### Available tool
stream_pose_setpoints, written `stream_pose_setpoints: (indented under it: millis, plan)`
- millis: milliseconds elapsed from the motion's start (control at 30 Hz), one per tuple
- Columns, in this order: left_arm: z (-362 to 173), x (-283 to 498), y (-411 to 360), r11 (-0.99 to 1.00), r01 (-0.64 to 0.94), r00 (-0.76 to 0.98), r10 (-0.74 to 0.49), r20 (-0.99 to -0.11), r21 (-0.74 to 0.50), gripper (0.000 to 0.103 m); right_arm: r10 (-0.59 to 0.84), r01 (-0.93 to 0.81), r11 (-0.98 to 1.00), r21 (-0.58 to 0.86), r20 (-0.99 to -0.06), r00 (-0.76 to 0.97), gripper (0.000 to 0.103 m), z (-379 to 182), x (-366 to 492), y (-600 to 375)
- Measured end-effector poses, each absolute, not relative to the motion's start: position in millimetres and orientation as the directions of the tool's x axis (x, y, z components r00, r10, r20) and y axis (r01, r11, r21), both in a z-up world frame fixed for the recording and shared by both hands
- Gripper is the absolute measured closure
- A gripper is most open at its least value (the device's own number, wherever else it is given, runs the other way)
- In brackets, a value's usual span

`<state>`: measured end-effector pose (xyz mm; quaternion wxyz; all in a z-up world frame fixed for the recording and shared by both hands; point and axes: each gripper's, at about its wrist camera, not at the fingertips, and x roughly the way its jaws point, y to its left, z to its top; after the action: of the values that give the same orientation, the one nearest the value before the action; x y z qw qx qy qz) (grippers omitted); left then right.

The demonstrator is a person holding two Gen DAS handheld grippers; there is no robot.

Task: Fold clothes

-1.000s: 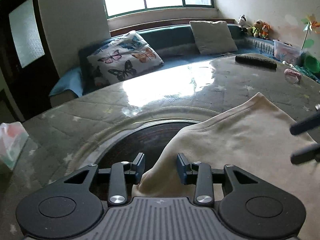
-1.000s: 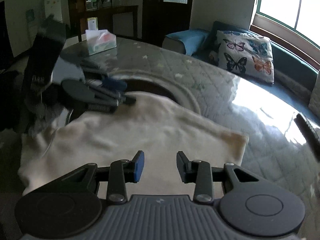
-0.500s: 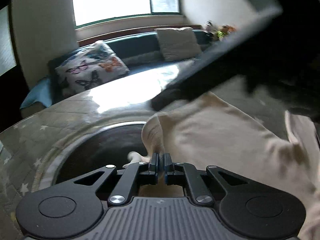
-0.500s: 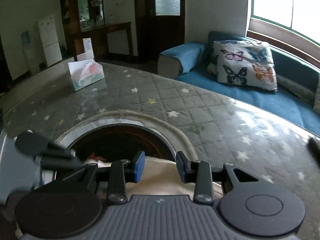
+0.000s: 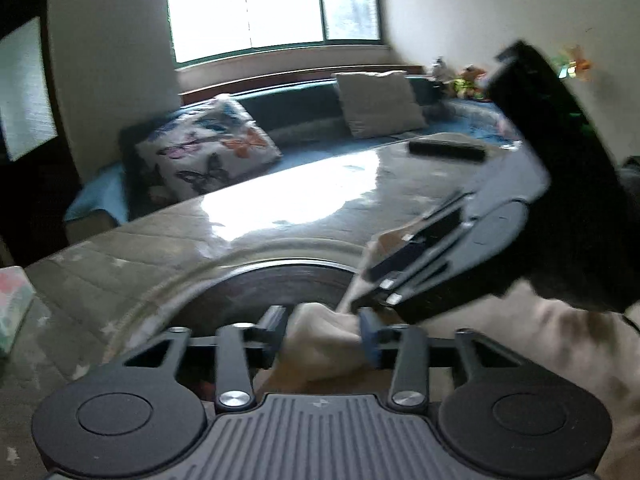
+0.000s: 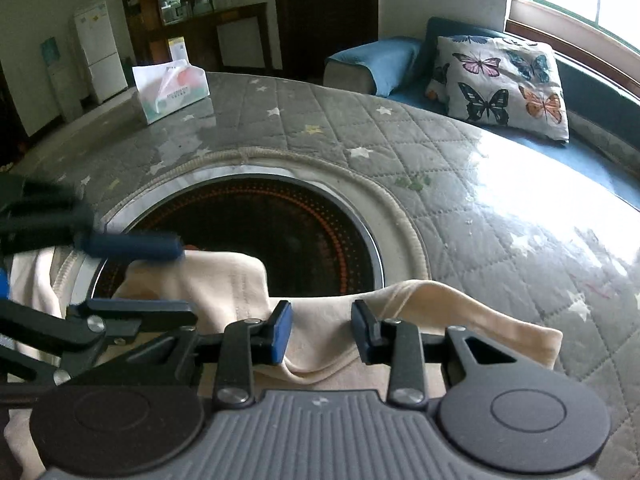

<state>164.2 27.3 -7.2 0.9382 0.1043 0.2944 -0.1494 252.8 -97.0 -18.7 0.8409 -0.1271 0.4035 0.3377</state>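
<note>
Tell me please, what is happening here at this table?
A person is folding a cream garment on a quilted table with a hand-held tool in each hand. The left tool is opening, with a bunched fold of cloth between its fingers. The right tool stands open over the garment's edge, beside the dark round panel.

The small colourful toys (image 5: 460,76) on the far ledge are blurred beyond telling; the cream cloth garment (image 6: 320,336) is cut off by the lower edge.
</note>
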Motion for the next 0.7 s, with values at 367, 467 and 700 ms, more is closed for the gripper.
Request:
stream_pose_setpoints:
  millis: [367, 467, 700]
  plan:
    - [-19, 202, 49, 0.952, 0.306, 0.714, -0.250, -0.653, -0.030, 0.093, 0.483, -0.634, 0.769, 0.082, -0.724, 0.493, 0.071, -3, 252, -117]
    - [-13, 208, 59, 0.972, 0.233, 0.760, -0.194, -0.620, -0.018, 0.094, 0.467, -0.595, 0.800, 0.076, -0.702, 0.538, 0.071, 7, 253, -138]
    - [-23, 236, 83, 0.996, 0.081, 0.768, -0.049, -0.639, 0.021, 0.095, 0.339, -0.443, 0.895, 0.051, -0.724, 0.601, 0.071, -3, 268, -182]
